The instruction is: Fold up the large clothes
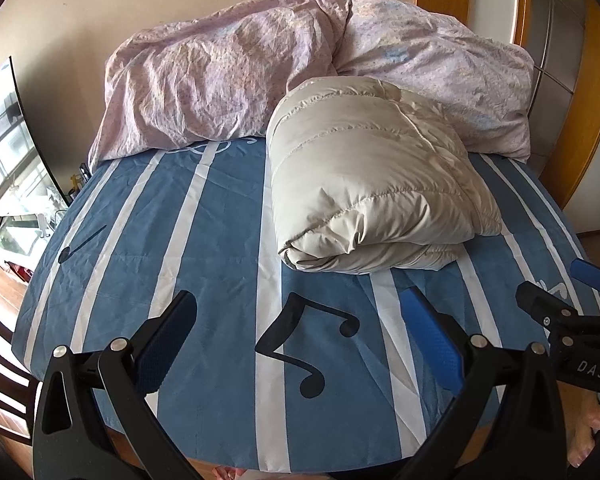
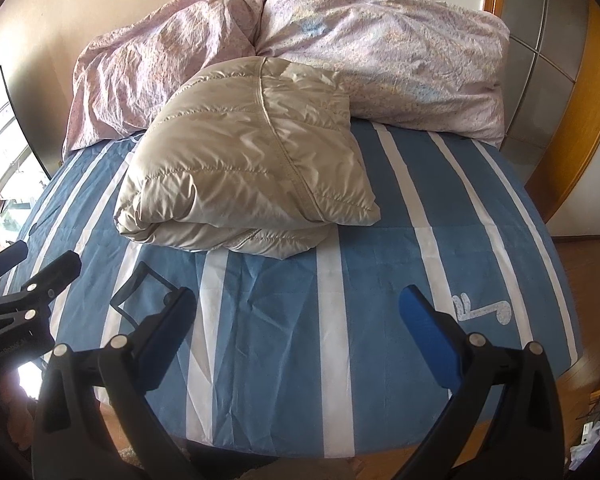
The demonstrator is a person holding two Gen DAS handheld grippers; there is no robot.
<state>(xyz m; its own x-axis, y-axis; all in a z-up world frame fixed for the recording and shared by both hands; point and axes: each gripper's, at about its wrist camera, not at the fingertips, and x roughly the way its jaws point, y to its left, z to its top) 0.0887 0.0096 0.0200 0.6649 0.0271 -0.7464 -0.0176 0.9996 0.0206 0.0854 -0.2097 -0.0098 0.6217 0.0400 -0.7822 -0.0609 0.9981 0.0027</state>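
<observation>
a: where's the folded beige down jacket [image 1: 376, 184]?
b: mid-frame on the striped bed sheet [image 1: 204, 248], well above both claws
a: claws?
b: left gripper [image 1: 300, 340] and right gripper [image 2: 300, 332] spread apart, empty

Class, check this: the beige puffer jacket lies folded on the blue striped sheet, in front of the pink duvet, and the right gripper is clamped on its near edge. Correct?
Not quite. The right gripper holds nothing: in the right wrist view its jaws stand open over bare blue striped sheet, short of the beige puffer jacket. The jacket does lie folded before the pink duvet.
</observation>
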